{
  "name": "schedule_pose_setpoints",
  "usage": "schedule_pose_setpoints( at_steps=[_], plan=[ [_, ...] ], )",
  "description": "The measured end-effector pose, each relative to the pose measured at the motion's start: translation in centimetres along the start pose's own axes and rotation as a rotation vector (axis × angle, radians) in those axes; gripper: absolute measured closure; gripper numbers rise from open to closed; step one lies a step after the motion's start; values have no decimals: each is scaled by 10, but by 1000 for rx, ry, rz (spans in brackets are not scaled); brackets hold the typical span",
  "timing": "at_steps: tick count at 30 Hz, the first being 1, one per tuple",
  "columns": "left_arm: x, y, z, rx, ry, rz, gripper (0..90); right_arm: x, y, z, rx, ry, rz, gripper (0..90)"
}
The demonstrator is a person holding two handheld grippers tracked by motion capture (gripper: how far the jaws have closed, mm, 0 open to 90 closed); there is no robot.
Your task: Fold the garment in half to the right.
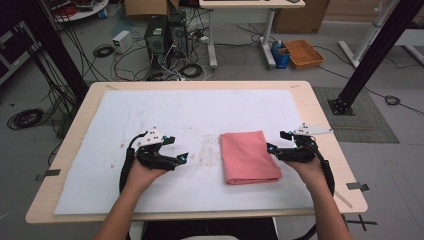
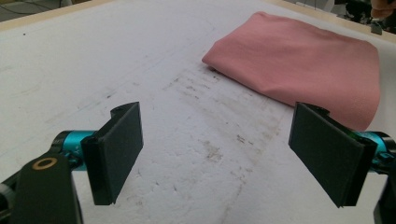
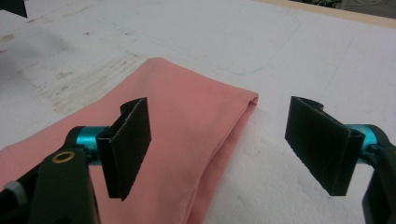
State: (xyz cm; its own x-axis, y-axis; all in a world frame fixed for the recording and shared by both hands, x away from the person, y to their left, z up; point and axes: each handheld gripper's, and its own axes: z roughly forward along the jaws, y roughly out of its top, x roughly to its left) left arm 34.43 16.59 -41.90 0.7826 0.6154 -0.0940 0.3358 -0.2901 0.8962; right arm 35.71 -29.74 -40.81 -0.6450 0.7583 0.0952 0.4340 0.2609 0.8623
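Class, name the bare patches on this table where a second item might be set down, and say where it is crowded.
Free: the far white sheet beyond the pink cloth, the stained strip between the left gripper and the cloth, and the near edge. Crowded: the cloth's right edge, where the right gripper sits open.

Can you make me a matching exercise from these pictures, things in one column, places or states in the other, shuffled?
Things:
1. pink folded cloth
2. left gripper
3. right gripper
4. orange basket

Places or states:
A. on the floor beyond the table
B. open, over bare white sheet, apart from the cloth
C. lying flat on the white sheet, right of centre
D. open, at the cloth's right edge

Pairs: 1-C, 2-B, 3-D, 4-A
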Motion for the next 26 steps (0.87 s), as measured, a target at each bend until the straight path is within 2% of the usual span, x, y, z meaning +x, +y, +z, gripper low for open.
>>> schedule_pose_setpoints(
  at_steps=[22, 26],
  plan=[
    [-1, -1, 6, 29, -3, -10, 178, -6, -8, 8, 30, 0, 19, 221],
    [-1, -1, 7, 26, -2, -26, 178, -5, -9, 10, 38, 5, 17, 220]
  ],
)
